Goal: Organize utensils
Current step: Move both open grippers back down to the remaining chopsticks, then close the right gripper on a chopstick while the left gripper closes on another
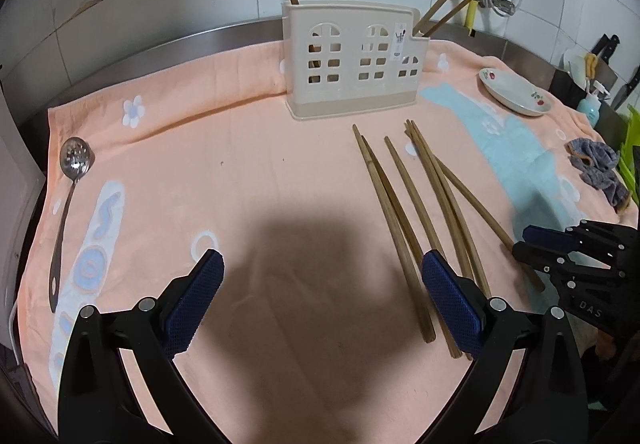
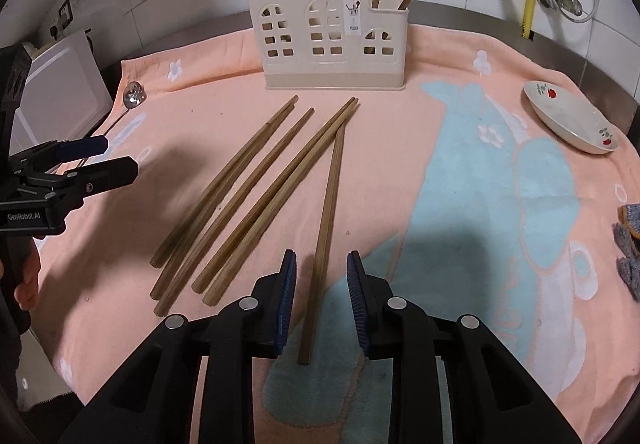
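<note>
The right gripper [image 2: 321, 298] is hovering with jaws apart astride a lone chopstick [image 2: 326, 220] lying on the towel [image 2: 460, 244], its near end partly hiding between them, its tip pointing toward the holder [image 2: 330, 40], while the left gripper [image 1: 322, 298] is gaping wide, holding nothing.

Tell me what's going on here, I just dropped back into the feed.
A person with two handheld grippers is sorting chopsticks into the beige utensil holder, which already has four standing in it. Six loose chopsticks lie on the pink towel. The right gripper is open, its fingers either side of the rightmost chopstick, not yet closed. The left gripper is open and holds nothing. A slotted spoon lies at the far left.
</note>
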`<state>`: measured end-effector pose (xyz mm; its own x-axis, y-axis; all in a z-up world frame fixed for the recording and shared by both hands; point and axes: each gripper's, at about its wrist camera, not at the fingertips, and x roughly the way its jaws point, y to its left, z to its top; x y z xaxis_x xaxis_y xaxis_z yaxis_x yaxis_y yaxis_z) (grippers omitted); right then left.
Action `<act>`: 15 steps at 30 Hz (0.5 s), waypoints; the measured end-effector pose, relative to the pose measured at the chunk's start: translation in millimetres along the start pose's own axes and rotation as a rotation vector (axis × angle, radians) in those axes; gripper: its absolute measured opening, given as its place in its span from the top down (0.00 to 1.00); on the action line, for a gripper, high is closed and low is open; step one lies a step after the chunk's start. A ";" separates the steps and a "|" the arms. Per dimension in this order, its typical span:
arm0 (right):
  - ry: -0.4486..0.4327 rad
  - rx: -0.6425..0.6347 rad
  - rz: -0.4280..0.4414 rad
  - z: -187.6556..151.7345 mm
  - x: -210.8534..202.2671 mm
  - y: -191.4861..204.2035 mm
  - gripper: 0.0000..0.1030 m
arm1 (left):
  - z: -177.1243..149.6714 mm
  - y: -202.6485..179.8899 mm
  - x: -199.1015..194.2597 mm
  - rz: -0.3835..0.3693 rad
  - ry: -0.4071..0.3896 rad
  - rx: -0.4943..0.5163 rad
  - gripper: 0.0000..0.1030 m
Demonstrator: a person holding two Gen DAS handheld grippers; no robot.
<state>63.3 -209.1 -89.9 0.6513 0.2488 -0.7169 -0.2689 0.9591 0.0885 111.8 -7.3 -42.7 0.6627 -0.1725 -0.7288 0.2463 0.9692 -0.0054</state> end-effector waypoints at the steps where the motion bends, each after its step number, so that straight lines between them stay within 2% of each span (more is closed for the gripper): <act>1: 0.000 0.001 0.003 -0.3 0.4 -0.1 0.79 | -0.8 -0.3 0.4 -0.002 0.001 0.000 0.05; 15: 0.016 -0.006 0.000 -4.4 6.2 1.7 0.92 | -14.7 -22.5 7.4 -0.027 0.030 0.015 0.07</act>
<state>63.7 -206.5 -97.2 0.6400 0.2460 -0.7280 -0.2730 0.9584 0.0839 100.8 -27.8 -58.1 0.6340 -0.1927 -0.7489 0.2744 0.9615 -0.0151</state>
